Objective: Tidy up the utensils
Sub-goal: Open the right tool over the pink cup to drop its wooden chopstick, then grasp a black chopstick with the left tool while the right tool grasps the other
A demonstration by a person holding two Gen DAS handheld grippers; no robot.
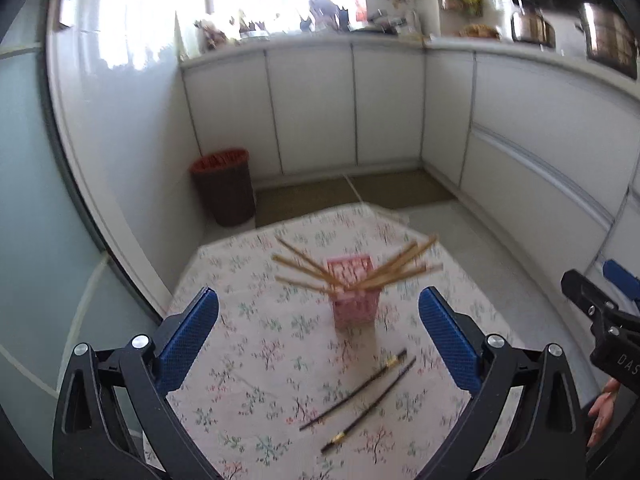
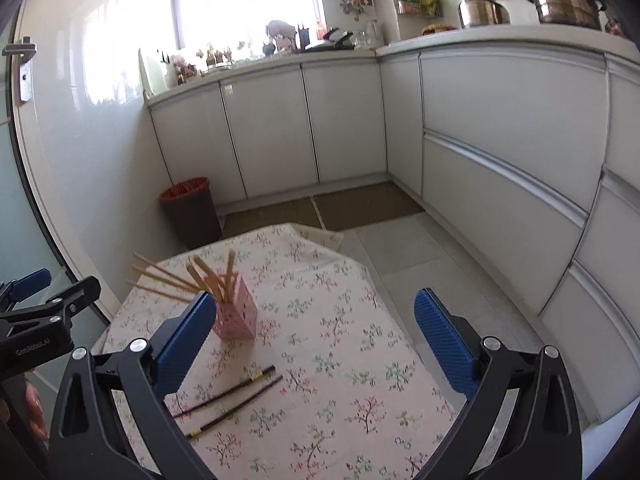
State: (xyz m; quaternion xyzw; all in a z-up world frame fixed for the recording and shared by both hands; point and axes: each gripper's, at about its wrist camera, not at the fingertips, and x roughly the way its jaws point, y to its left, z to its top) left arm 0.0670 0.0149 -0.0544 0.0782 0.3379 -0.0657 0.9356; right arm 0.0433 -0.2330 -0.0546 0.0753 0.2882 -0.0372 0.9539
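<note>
At the centre of the left wrist frame, a pink holder (image 1: 352, 294) stands on the flowered tablecloth (image 1: 260, 344), bamboo chopsticks (image 1: 308, 268) fanning from it. Two dark chopsticks (image 1: 360, 396) lie below it, side by side. The left gripper (image 1: 319, 340) and right gripper (image 2: 316, 340) both hang released, grasping nothing.

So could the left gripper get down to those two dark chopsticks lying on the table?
Probably yes. The left gripper is open and empty, and the dark chopsticks lie bare on the tablecloth before it, apart from the pink holder.
</note>
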